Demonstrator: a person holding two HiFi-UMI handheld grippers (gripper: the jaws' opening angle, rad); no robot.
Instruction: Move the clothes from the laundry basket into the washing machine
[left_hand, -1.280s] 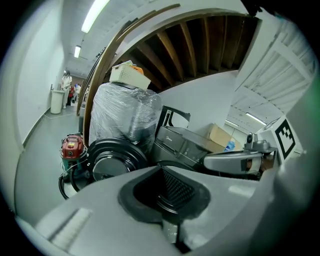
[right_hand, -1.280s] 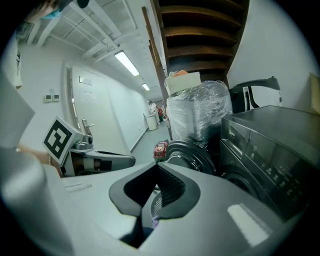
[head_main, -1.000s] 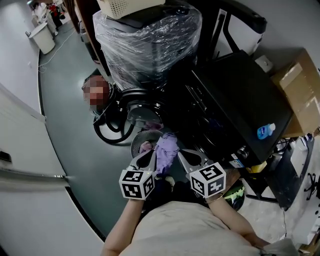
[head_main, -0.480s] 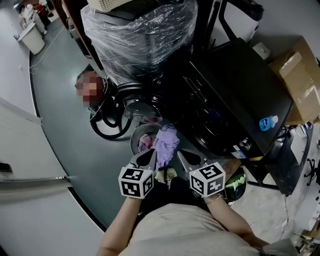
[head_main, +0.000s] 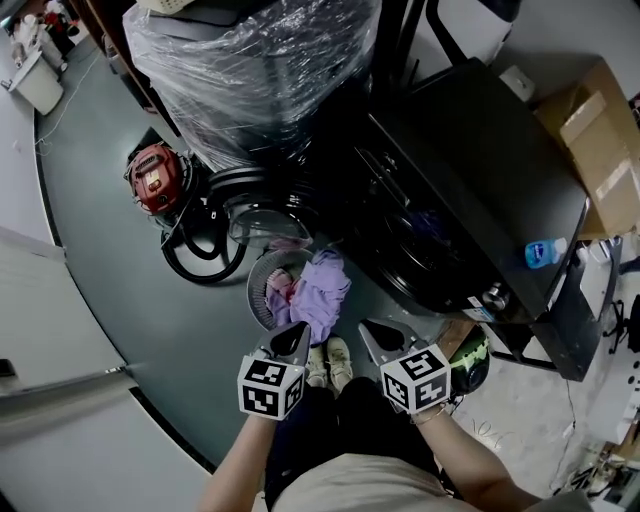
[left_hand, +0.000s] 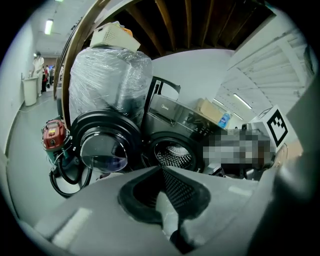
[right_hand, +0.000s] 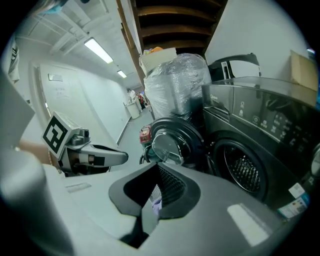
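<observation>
**A:** And both claws have pulled back! The left claw (head_main: 295, 336) and the right claw (head_main: 371, 331) now hang just above the person's shoes (head_main: 328, 362), each pinched all but closed with nothing in it.

**B:** Where's the lilac cloth (head_main: 322, 290)?

**A:** Left behind, heaped over the rim of the laundry basket (head_main: 256, 292), just beside the washing machine (head_main: 450, 220). Its door (left_hand: 101, 149) stands open.

**B:** So that piece isn't in yet. I'd say it needs a fresh grab.

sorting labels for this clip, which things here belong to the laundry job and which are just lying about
Job: laundry basket, purple clothes, washing machine, its open door.
Lying about: red vacuum, blue bottle, cardboard box, plastic-wrapped appliance.
</observation>
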